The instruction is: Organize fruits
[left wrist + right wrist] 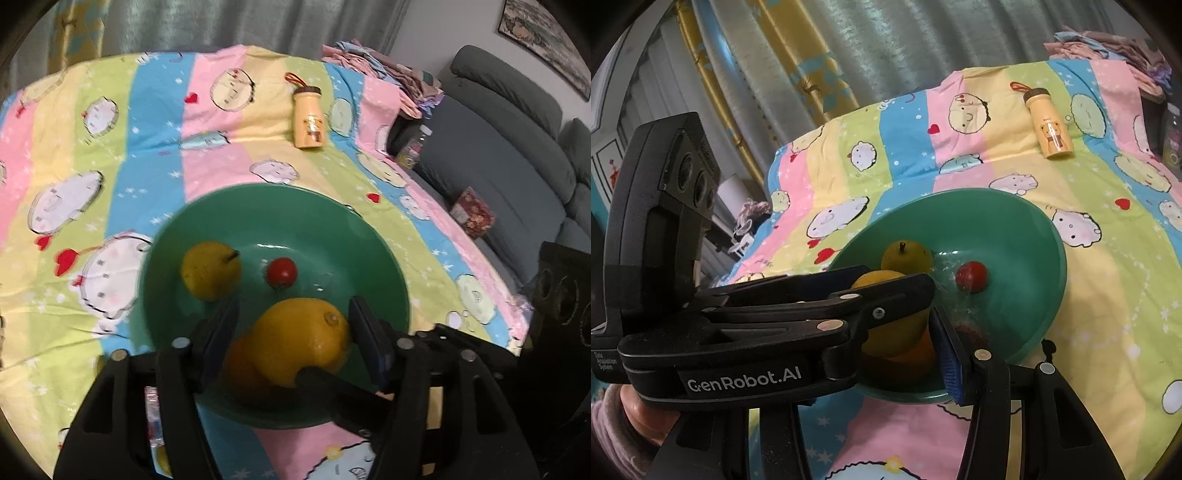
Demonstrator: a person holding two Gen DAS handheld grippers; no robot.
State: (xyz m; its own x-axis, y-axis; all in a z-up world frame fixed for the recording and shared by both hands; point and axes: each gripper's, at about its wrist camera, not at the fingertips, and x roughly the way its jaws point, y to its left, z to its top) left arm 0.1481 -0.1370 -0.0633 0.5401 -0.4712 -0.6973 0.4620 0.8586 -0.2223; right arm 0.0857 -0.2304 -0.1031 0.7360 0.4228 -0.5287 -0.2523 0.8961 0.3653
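The left gripper [295,332] stands spread around a lemon [301,341] lying on an orange [243,369] in the green bowl [332,221], pads clear; best lifted straight out; the right gripper's [908,332] state is unclear.

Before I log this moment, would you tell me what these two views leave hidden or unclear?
- Left wrist view: the orange fruit is mostly hidden behind the lemon and a left gripper finger.
- Right wrist view: the left gripper covers most of the lemon; contact is unreadable.
- Right gripper: only one blue pad shows; its grip is unclear.
- Both views: the green bowl is blurred.
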